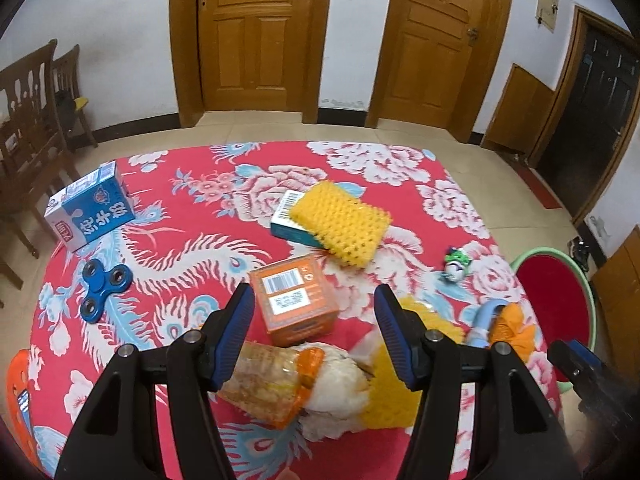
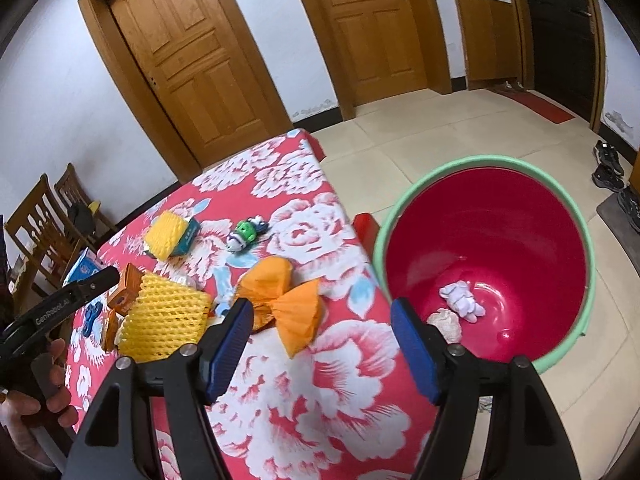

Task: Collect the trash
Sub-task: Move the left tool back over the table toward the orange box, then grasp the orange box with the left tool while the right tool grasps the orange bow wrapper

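Left gripper (image 1: 316, 332): jaws were spread wide, holding nothing, above a crumpled wrapper (image 1: 280, 384) on the table (image 1: 192, 200).
Right gripper (image 2: 322, 344): jaws apart, empty, beside the red bucket (image 2: 568, 216).
Bucket: two paper wads (image 2: 462, 302) lay inside.

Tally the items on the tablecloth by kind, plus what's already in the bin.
Boxes: 3 (milk carton, orange box, teal box)
Yellow foam nets: 2
Toys: 2 (spinner, green figure)
Orange wrapper: 1
Snack bag: 1
Bin wads: 2
Total: 11
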